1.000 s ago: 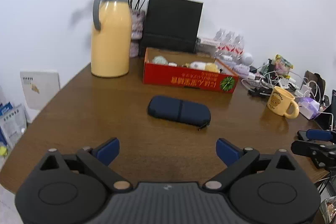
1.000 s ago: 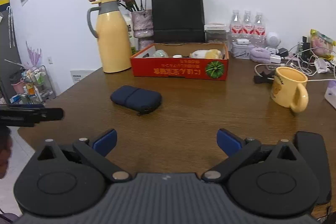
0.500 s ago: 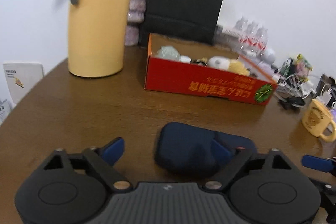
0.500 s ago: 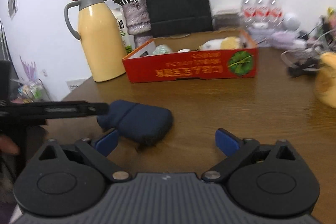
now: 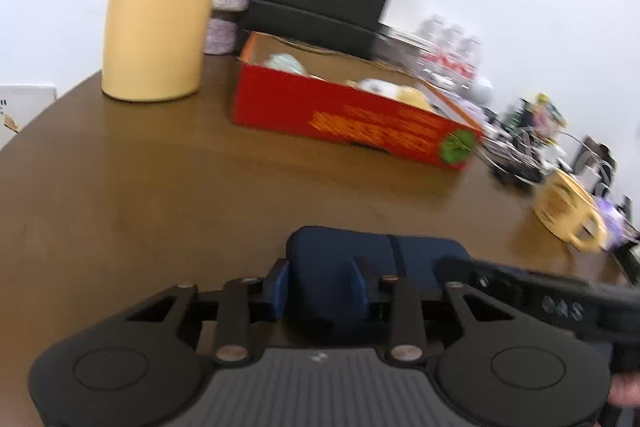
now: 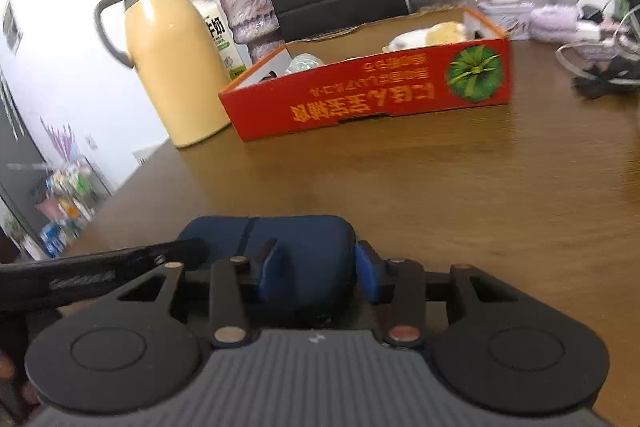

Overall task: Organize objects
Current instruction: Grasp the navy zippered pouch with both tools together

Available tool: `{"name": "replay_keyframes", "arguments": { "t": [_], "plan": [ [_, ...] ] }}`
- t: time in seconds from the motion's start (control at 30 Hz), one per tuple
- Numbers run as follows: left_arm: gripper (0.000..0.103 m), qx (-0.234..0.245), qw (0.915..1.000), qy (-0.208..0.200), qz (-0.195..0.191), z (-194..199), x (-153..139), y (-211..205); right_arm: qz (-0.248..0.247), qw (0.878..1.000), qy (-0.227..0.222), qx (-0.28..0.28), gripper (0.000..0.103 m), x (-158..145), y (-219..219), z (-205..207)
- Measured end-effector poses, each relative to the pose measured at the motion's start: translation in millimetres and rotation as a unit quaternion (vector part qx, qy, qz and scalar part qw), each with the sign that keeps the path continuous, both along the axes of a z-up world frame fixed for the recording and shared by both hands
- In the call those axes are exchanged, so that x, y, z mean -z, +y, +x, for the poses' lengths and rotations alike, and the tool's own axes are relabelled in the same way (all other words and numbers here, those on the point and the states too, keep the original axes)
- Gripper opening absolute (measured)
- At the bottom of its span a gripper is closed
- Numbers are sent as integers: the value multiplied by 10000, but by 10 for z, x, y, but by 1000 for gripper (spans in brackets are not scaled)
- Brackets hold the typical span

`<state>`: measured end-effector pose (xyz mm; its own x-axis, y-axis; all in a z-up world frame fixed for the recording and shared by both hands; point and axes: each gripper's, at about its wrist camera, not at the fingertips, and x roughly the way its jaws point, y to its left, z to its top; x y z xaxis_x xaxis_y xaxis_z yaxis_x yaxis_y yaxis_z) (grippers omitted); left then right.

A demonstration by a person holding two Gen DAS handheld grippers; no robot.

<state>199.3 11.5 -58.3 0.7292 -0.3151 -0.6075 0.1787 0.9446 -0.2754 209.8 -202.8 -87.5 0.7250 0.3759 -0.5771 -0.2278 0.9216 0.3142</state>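
Pouch: a navy zip pouch (image 5: 372, 259) lies flat on the brown table (image 5: 160, 195), well short of the red cardboard box (image 5: 352, 119), its long axis running across my view from left to right.
Left gripper: my left gripper (image 5: 320, 281) has just been closing, and its blue pads now pinch the pouch's left end.
Right gripper: my right gripper (image 6: 316, 267) has likewise been closing; its pads clamp the pouch's right end, with the zip seam just left of them.
Key relation: both claws sit at the pouch's near side, one on each end, neither one nearer.
Destination: the box stands beyond the pouch, straight ahead, already holding a few small items.
Surroundings: a yellow thermos jug (image 6: 172, 63) stands left of the box; a yellow mug (image 5: 568, 215) sits off to the right.
Next move, as I judge it: lift both ends together and carry the pouch forward over the box wall.
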Motion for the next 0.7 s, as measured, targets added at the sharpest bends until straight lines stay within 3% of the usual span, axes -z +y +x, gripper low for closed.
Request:
{"name": "replay_keyframes", "arguments": {
  "t": [0.13,0.3,0.43,0.47,0.53,0.7],
  "plan": [
    [24,153,9994,145,-285,-519,-5,-176,-106,9999,56,48,40,-38,-287,-453],
    [23,475,9983,173,-278,-976,-13,-355,-34,9997,135,195,39,-62,-556,-993],
    [30,487,9985,167,-208,-1069,-16,-355,10,9997,112,235,42,-59,-635,-1199],
    [38,454,9988,131,-121,-1073,-25,-360,5,9996,81,286,46,-62,-649,-1230],
    [41,470,9989,61,24,-1058,-22,-376,-17,9993,46,366,50,-54,-664,-1262],
    [47,462,9984,229,-238,-971,19,-306,-43,9989,136,444,53,-33,-666,-1266]
  ]
}}
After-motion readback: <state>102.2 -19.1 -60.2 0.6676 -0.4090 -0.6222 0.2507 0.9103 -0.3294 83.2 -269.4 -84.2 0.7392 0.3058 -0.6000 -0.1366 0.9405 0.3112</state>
